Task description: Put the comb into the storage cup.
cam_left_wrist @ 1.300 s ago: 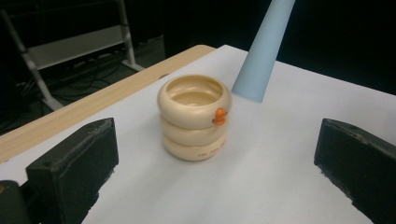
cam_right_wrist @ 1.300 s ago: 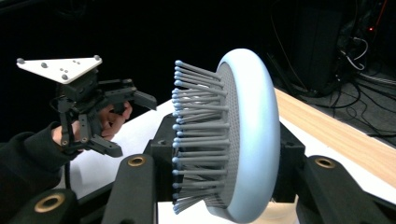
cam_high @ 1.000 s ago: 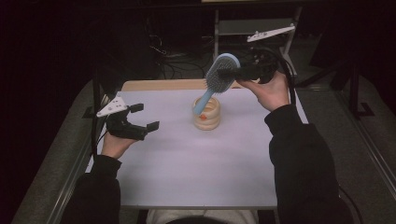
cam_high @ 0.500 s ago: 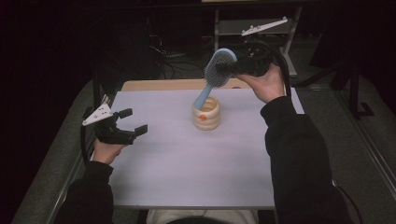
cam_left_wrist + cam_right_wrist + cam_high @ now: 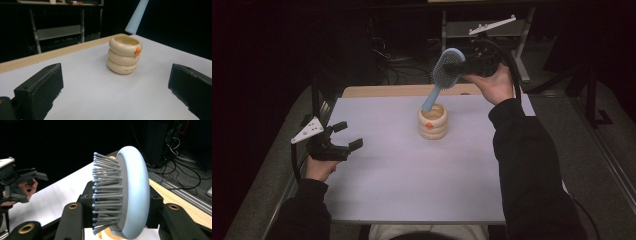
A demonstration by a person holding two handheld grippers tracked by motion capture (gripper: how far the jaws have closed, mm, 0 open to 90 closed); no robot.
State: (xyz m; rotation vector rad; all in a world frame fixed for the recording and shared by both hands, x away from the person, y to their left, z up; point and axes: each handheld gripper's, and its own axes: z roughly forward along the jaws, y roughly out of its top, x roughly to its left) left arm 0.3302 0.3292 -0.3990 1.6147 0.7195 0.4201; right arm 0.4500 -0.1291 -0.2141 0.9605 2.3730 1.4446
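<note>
- We see the right gripper (image 5: 460,67) raised above the far edge of the desk (image 5: 402,180); its fingers (image 5: 72,220) are clamped on the head of a hairbrush (image 5: 443,75), one pad against the bristle side and the other against the smooth back.
- The hairbrush is pale blue with a rounded oval head; its bristle bed is grey, and the grey pins end in small blue-grey balls, as the right gripper view shows close up (image 5: 125,195); some pins near the pad are bent.
- The handle is plain pale blue, narrowing towards a flat end; it slants down and to the left from the head; its tip hangs just above the open mouth of the cup (image 5: 433,121); whether it touches the rim we cannot tell.
- The cup is cream, shaped like three stacked rings, with a small orange knob at the top ring and fine dark lettering on the bottom ring (image 5: 124,55); it stands upright on the far middle of the desk.
- The left gripper (image 5: 343,136) sits low over the left side of the desk, well apart from the cup; its fingers (image 5: 40,87) stand wide apart with nothing between them.
- The desk has a pale lilac-white top with a wooden strip along its far edge.
</note>
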